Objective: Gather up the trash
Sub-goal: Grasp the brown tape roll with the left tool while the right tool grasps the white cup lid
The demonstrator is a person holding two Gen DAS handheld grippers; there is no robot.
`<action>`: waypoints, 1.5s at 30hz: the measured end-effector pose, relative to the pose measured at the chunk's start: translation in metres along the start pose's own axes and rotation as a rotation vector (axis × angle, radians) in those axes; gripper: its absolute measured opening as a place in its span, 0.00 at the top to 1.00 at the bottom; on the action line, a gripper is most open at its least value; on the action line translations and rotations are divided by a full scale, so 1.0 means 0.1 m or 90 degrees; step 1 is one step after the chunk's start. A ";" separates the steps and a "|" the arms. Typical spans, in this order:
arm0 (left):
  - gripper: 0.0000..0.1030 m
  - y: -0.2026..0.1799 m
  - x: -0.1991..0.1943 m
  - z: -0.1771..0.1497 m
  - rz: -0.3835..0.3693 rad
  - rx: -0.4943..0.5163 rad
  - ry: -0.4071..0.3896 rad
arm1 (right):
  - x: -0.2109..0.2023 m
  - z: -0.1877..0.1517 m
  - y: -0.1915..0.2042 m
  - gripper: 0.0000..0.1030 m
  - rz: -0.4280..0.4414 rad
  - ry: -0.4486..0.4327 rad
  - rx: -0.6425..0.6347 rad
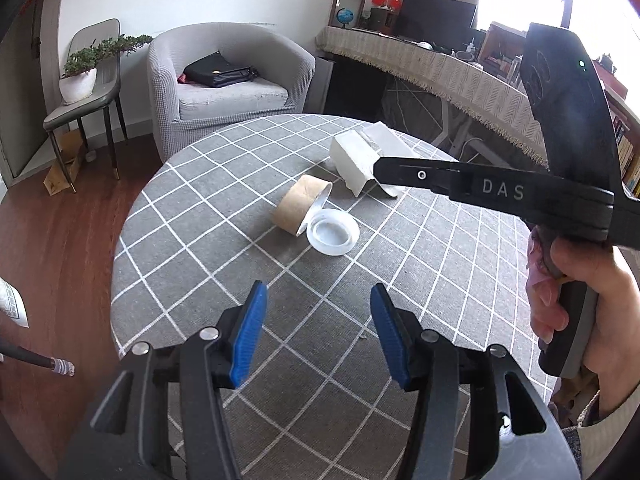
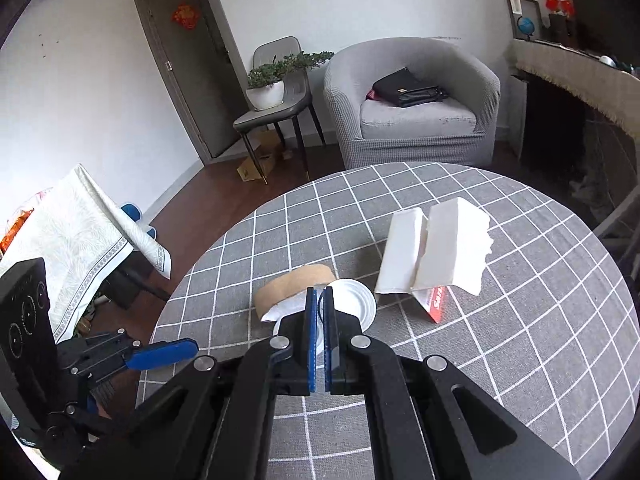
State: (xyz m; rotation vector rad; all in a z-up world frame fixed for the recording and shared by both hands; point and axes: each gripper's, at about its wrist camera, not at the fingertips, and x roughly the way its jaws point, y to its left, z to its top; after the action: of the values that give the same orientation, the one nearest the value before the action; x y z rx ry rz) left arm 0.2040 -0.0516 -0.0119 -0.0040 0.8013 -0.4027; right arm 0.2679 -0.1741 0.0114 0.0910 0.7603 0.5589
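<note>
Left wrist view: the left gripper [image 1: 322, 312] hangs above the checked worktop [image 1: 200, 240], its blue fingers [image 1: 250, 328] about half open with nothing between them. The trash sits further in: a cardboard tape core [image 1: 300, 204] on its side, a clear tape ring [image 1: 333, 232] touching it, and a torn white box [image 1: 354, 160] just behind. The risk is that the core looks broad for that gap. A pad landing on its curved side could send it rolling and drag the ring along. The right gripper [image 1: 380, 170], held by a hand [image 1: 576, 292], juts across in front of the box, so the two tools could clash.

Right wrist view: the right fingers are pressed together with only a sliver between the pads, and I see nothing clamped in them. The ring lies just beyond the tips, on the worktop. Shut like this they can only shove the ring or the light box towards the edge, not lift them.
</note>
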 end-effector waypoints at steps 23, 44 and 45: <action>0.46 -0.04 0.73 0.72 0.027 0.109 0.083 | -0.30 0.01 -0.34 0.98 0.045 -0.042 0.056; 0.77 0.04 0.32 0.75 0.064 0.084 0.040 | -0.34 -0.04 -0.16 0.98 0.046 -0.033 0.039; 0.77 0.04 0.25 0.71 0.062 0.080 0.036 | -0.35 -0.05 -0.13 0.98 0.052 -0.034 0.040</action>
State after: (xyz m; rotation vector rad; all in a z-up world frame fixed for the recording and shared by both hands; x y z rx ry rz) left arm 0.2707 -0.0667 0.0194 0.1628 0.8278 -0.3619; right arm 0.2494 -0.2033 0.0258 0.1951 0.7242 0.6073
